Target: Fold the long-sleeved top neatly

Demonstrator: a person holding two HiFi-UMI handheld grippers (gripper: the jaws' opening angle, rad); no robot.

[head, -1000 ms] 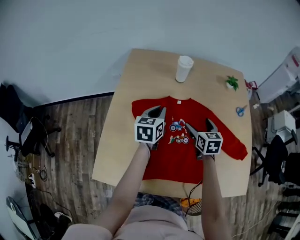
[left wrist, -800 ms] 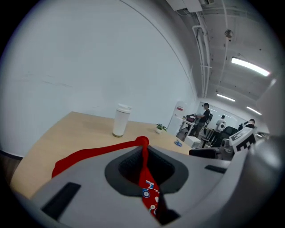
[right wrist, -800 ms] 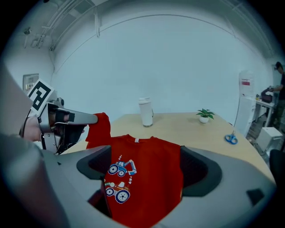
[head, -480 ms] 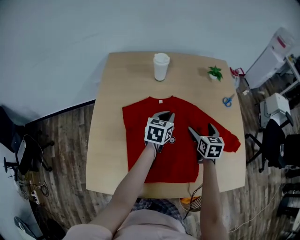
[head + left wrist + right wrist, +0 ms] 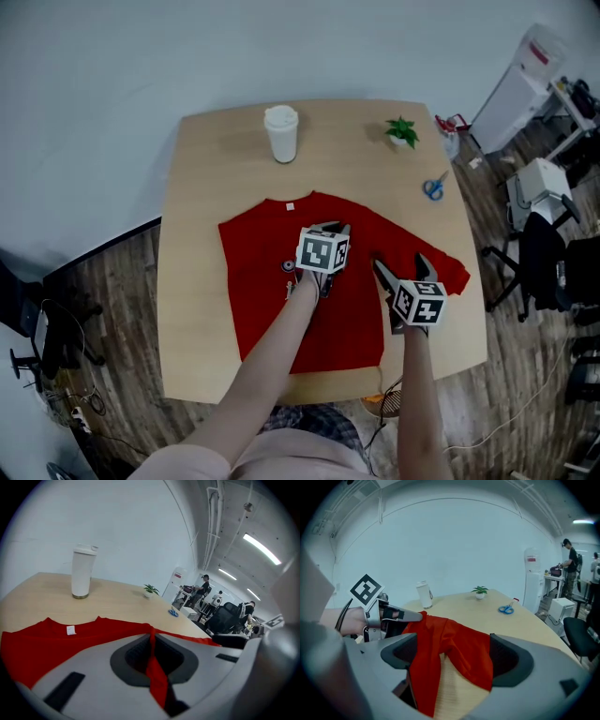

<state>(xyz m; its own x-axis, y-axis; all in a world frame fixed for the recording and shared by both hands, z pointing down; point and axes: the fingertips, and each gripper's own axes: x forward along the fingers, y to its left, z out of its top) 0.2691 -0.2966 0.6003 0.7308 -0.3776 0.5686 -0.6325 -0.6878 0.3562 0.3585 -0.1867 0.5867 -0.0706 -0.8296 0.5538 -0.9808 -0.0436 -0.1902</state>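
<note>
Both grippers have slid rightward across the top [image 5: 258, 281] since a second ago, the left gripper [image 5: 331, 229] passing from the left chest to past the print. Its jaws are pinched tight on a ridge of red cloth, likely dragging the left side over for a lengthwise fold. The top lies flat on the table [image 5: 192, 197], just on the person's side of the cup [image 5: 281, 133], collar toward the cup. Farther from the cup and to its right, the right gripper [image 5: 401, 264] has its jaws spread, with sleeve cloth loose between them, probably ready to take that sleeve.
</note>
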